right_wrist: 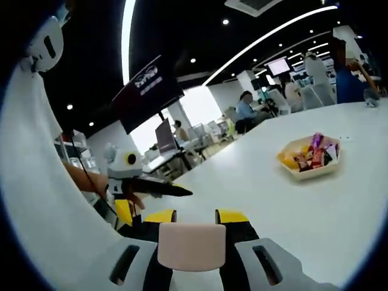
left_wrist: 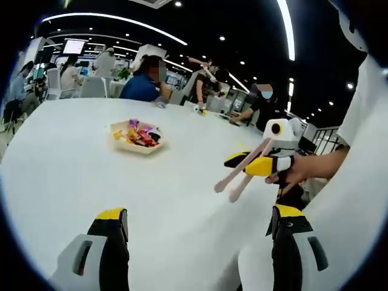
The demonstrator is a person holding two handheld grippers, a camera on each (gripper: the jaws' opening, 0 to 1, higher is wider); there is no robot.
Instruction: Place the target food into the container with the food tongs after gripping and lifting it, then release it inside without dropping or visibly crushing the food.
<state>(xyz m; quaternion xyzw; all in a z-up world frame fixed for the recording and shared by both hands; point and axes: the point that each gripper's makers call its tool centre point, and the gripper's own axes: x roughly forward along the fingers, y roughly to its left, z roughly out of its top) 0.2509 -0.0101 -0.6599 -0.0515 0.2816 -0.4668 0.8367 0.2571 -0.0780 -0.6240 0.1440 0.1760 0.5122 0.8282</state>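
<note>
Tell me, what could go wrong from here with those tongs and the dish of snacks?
The right gripper holds the pink tongs well short of the dish, so nothing is picked up yet. The wrapped snacks lie heaped, so the tongs may catch several at once or let one slip. The light dish could also slide on the smooth white table if nudged.

A broad white table (left_wrist: 73, 182) stretches ahead of the fingers; beyond it seated people (left_wrist: 142, 82), white chairs (left_wrist: 92, 86), wall screens (left_wrist: 73, 46), and a dark ceiling with curved light strips (left_wrist: 115, 21)
</note>
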